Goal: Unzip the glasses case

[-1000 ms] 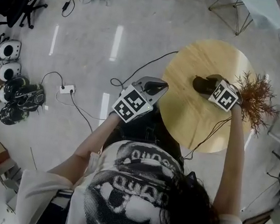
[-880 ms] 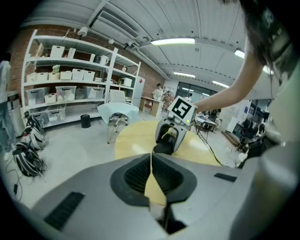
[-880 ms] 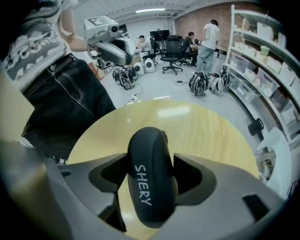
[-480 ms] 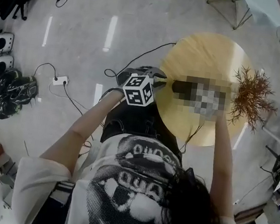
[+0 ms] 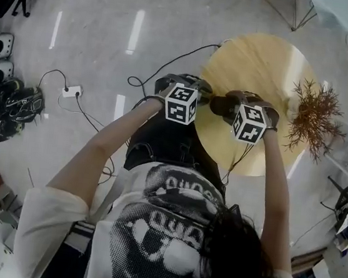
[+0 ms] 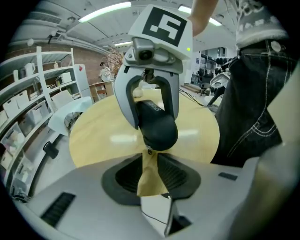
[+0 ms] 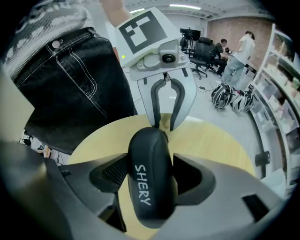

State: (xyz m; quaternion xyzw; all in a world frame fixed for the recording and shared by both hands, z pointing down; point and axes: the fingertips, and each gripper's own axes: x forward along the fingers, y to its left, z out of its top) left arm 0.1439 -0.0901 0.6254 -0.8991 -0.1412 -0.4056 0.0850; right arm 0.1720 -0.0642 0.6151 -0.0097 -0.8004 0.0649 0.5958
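A black glasses case [image 5: 219, 105] marked SHERY [image 7: 147, 178] is held over the near left part of the round wooden table [image 5: 259, 57]. My right gripper [image 7: 150, 183] is shut on its body, one jaw on each long side. Coming from the opposite end, my left gripper [image 6: 150, 157] has its jaws almost together at the case's rounded end [image 6: 158, 126], closed on the small metal zipper pull [image 6: 149, 151]. In the head view the left gripper [image 5: 205, 98] and right gripper [image 5: 235, 104] face each other tip to tip.
A dry reddish branch plant [image 5: 312, 117] stands at the table's right edge. Cables [image 5: 169, 72] and a power strip [image 5: 71, 91] lie on the floor to the left, with helmets [image 5: 8, 108] further left. Shelving [image 6: 28, 108] stands beyond the table.
The left gripper has swung from beside the table up to the case's end and closed there. The right gripper has carried the case leftwards towards it.
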